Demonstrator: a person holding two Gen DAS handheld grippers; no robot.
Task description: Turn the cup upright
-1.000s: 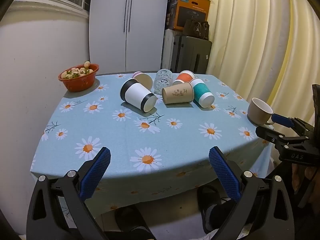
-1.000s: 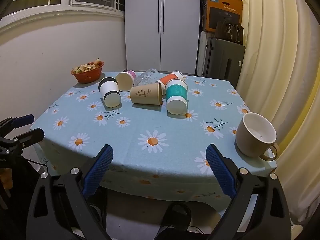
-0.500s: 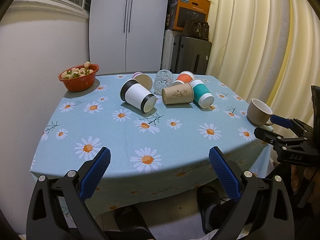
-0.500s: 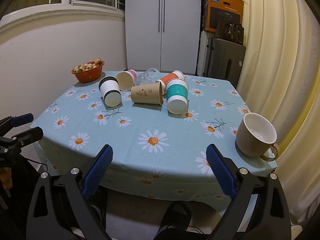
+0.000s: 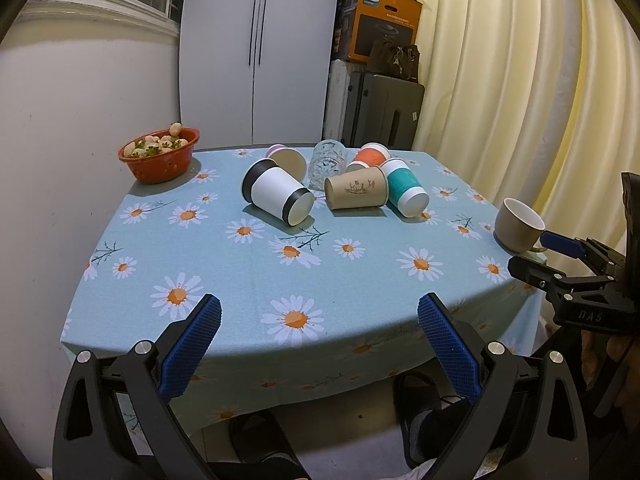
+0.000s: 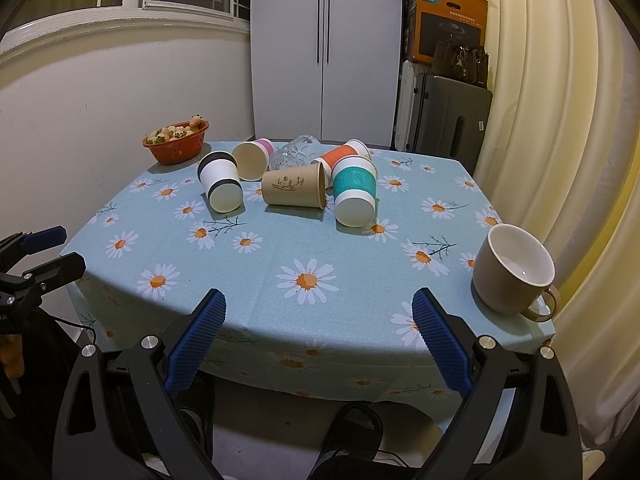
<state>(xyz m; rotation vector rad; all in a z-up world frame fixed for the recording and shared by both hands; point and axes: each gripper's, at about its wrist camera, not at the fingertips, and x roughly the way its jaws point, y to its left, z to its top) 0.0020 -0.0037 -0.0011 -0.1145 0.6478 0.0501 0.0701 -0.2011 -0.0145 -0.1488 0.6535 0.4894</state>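
So the cups are the thing here: a bunch of paper ones lying on their sides in the upper middle of both views. There's a white cup with black bands [image 6: 221, 184], a brown cup [image 6: 294, 189], a teal cup [image 6: 354, 194], an orange cup [image 6: 344, 155] and a pink-topped cup [image 6: 252, 157], plus a tipped glass [image 6: 294, 152] in between them. A tan mug [image 6: 514, 274] sits at the right edge of the table [image 6: 280, 248]; it looks tilted, hard to say for sure. An orange bowl [image 6: 177, 147] is at upper left.

Nothing's been grabbed yet. The left gripper [image 5: 318, 338] and right gripper [image 6: 318, 332] both hang off the near table edge, jaws spread wide and empty.

My guess is we're at the very start: next is reaching in to one cup, probably pinching it across its side, then rotating it onto its base.
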